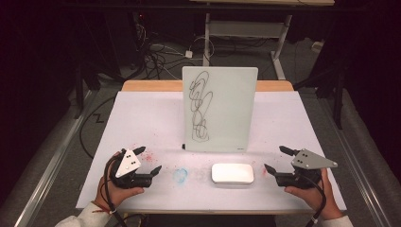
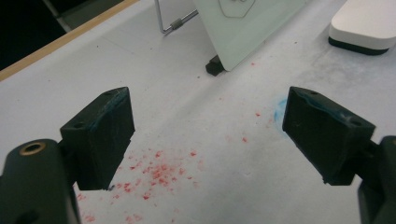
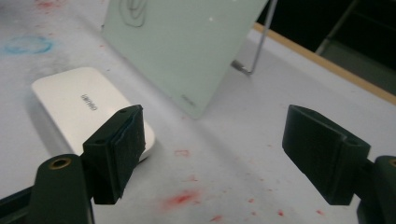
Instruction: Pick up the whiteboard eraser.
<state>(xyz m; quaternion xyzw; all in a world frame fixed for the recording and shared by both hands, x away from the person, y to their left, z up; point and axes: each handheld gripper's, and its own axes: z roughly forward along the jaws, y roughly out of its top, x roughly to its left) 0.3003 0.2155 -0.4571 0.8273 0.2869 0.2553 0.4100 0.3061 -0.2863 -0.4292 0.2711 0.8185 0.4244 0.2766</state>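
Now, near edge of table (image 1: 142,106): left gripper (image 1: 150,161) by the near-left corner, jaws spread wide, nothing between them. Right gripper (image 1: 276,160) by the near-right corner, jaws likewise apart and empty, pointed inward. Forearms cut off at the frame bottom; cables trailing out of view.

Between the two, near the near edge and a bit right of centre: white eraser (image 1: 232,173), flat rounded rectangle, lying flat, touched by neither gripper. Dark underside seen in the left gripper view (image 2: 363,29), far end cut off by the frame. Small grey lettering on top in the right gripper view (image 3: 88,105), too small to read; one corner hidden behind that gripper's jaw.

Blue smudge (image 1: 180,175) just left of the eraser, red specks (image 1: 147,155) beside the left gripper.

Further back, mid-table: whiteboard (image 1: 220,109) propped upright, leaning back, black scribble (image 1: 200,106) on its left half. Wire stand behind it glimpsed in the gripper views (image 3: 259,44), mostly hidden by the board. Small mark at the bottom right corner of the board unreadable.

Beyond the far edge: dark floor, cables, desk legs, hard to make out.
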